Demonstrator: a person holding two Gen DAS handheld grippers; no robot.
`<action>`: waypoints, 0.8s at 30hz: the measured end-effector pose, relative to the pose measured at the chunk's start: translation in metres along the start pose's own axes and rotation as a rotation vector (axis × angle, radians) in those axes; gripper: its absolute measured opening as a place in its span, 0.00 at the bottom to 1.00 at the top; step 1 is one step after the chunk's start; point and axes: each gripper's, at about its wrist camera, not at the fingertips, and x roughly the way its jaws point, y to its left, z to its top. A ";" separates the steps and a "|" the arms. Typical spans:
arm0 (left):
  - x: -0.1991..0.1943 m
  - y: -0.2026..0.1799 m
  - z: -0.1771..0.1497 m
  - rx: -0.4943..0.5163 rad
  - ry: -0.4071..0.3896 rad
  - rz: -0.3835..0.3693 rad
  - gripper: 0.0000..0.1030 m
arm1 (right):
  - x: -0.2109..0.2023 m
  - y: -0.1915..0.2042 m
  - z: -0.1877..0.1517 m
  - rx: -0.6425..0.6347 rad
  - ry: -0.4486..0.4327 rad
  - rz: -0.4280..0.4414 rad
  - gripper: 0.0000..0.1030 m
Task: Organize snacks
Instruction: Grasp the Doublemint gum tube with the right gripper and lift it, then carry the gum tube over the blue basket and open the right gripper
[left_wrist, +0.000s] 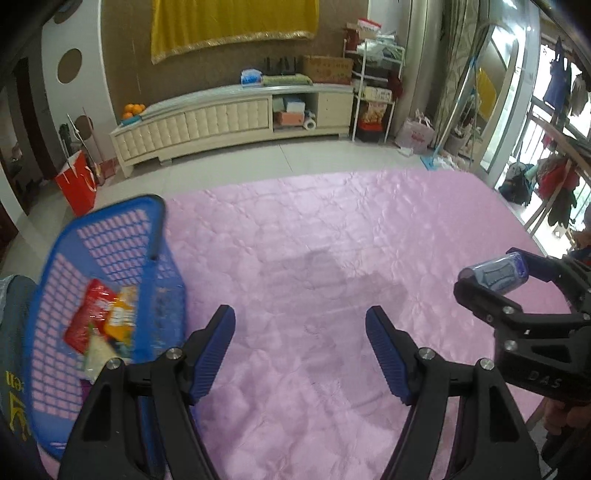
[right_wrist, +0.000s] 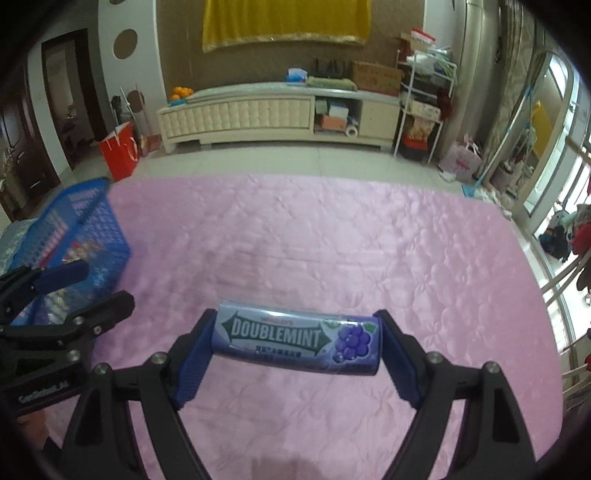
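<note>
The right gripper (right_wrist: 295, 341) is clamping one Doublemint pack (right_wrist: 297, 338) endwise between its pads, above the pink cloth (right_wrist: 332, 240). The left gripper (left_wrist: 301, 343) is hanging with jaws wide, holding nothing. To its left, one blue basket (left_wrist: 110, 240) is containing several snack packets (left_wrist: 105, 317). Nothing is lying between gripper and basket.

We see wide bare pink quilted tabletop (left_wrist: 332, 229) ahead of both grippers, open passage across middle, only 1 obstacle, blue mesh basket (left_wrist: 122, 236) of snack packets (left_wrist: 103, 317) at far-left edge, left gripper (right_wrist: 79, 284) just beside it
</note>
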 end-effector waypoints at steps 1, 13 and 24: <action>-0.007 0.003 0.000 -0.002 -0.009 0.002 0.69 | -0.007 0.004 0.001 -0.004 -0.011 0.000 0.83; -0.100 0.046 0.000 -0.034 -0.141 0.044 0.69 | -0.082 0.058 0.017 -0.047 -0.119 0.091 0.83; -0.150 0.111 -0.014 -0.072 -0.188 0.091 0.69 | -0.103 0.129 0.034 -0.118 -0.170 0.218 0.83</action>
